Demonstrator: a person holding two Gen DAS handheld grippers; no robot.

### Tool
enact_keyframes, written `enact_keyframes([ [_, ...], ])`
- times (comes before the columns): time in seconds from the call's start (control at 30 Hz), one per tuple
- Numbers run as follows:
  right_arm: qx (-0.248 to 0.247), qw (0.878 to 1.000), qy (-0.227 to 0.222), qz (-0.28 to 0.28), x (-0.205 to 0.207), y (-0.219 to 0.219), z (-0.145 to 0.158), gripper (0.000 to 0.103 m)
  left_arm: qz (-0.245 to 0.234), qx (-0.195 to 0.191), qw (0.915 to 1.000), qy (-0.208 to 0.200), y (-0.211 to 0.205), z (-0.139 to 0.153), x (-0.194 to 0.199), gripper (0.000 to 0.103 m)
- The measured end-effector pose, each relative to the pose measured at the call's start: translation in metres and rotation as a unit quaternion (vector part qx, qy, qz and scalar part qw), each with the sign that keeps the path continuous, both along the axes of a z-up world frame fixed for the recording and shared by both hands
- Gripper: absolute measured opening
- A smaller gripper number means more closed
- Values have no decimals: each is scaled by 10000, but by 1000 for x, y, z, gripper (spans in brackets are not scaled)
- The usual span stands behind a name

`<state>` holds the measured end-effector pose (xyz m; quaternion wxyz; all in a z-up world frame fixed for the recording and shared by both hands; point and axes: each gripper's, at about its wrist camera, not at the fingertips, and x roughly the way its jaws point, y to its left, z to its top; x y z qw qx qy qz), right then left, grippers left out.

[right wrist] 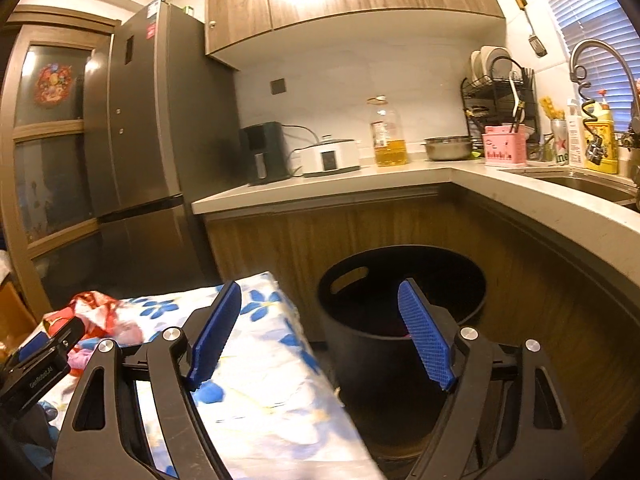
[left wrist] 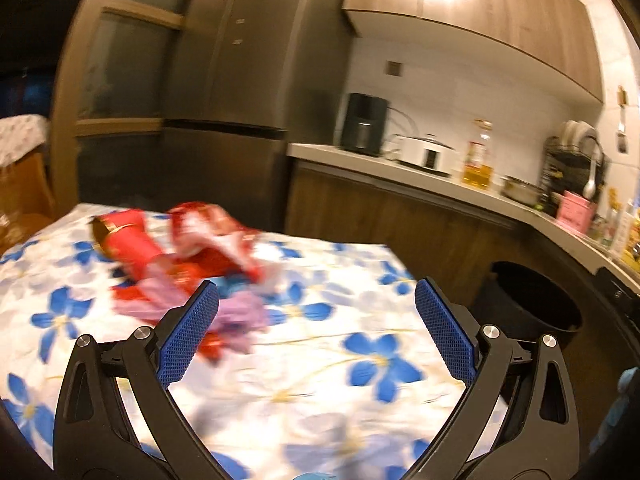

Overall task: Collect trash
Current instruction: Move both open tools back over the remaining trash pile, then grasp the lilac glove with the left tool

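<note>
On the table, we see:
Table: white cloth with blue flowers (left wrist: 360,360) covers it.
Bin: round black plastic bin (right wrist: 400,320) stands on the floor just beside the table edge.
Trash: heap of red and pink crumpled wrappers (left wrist: 192,276) lies at the far left; its red cardboard tube (left wrist: 128,240) runs lengthwise toward the far left corner.
Left gripper (left wrist: 316,300): we hold it spread wide, nothing between the pads.
Right gripper (right wrist: 320,300): spread, empty, the bin beyond it.

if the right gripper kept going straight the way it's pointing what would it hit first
Most likely the black bin: it sits dead ahead of the open, empty right gripper. The flowered table edge lies just left of that line and might brush the left finger; depth is hard to judge.
</note>
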<state>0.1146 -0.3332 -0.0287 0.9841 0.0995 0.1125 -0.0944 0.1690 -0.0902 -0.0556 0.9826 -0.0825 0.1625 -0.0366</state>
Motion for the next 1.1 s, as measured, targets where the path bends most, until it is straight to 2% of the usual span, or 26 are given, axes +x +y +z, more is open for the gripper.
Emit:
enact_keyframes([
  [0.33, 29, 9991, 60, 417, 8, 38, -7, 79, 799, 41, 9968, 66, 67, -12, -3, 97],
  [0.53, -62, 9975, 71, 695, 17, 63, -10, 79, 1045, 148, 9942, 198, 93, -20, 5, 96],
  [0.63, -80, 9967, 91, 806, 22, 73, -12, 79, 1083, 202, 9935, 301, 101, -25, 11, 92],
  [0.73, -88, 9955, 129, 933, 30, 84, -14, 79, 1000, 188, 9937, 469, 103, -31, 19, 84],
  [0.9, -163, 9935, 180, 1114, 41, 101, -17, 79, 711, -84, 9943, 788, 111, -43, 33, 68],
  [0.97, -193, 9928, 205, 1166, 45, 106, -19, 79, 642, -150, 9941, 862, 113, -46, 36, 53],
  [1.1, -211, 9914, 249, 1264, 50, 115, -21, 79, 459, -312, 9940, 942, 116, -51, 39, 31],
])
